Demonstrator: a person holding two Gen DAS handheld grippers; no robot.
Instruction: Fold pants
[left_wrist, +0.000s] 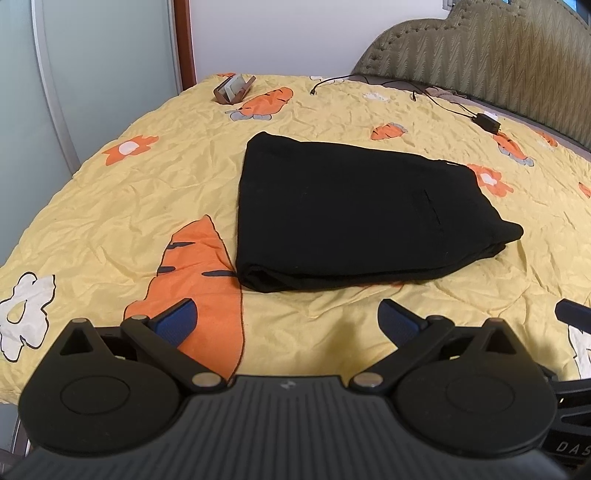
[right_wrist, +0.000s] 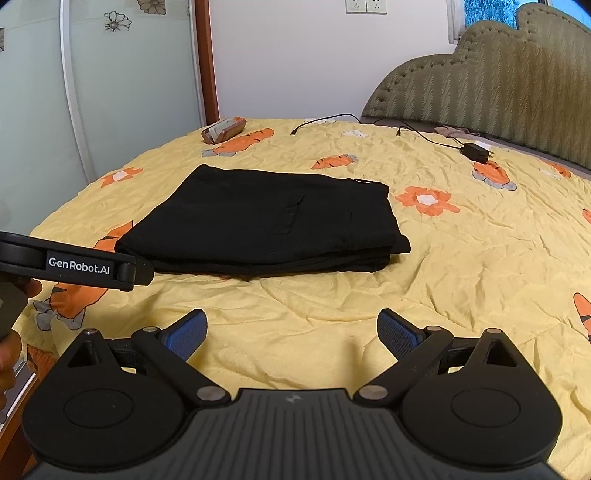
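Blue-padded fingers (left_wrist: 177, 320) of the left gripper (left_wrist: 287, 320) and right gripper (right_wrist: 291, 330) spread wide, empty, above a yellow carrot-print bed (right_wrist: 461, 266); folded black pants (left_wrist: 351, 210) lie mid-frame beyond them.

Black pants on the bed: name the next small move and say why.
Probably just draw both tools back. The black pants already lie as a compact stacked bundle on the yellow bedspread, and the left tool and right tool are open, apart from the cloth.
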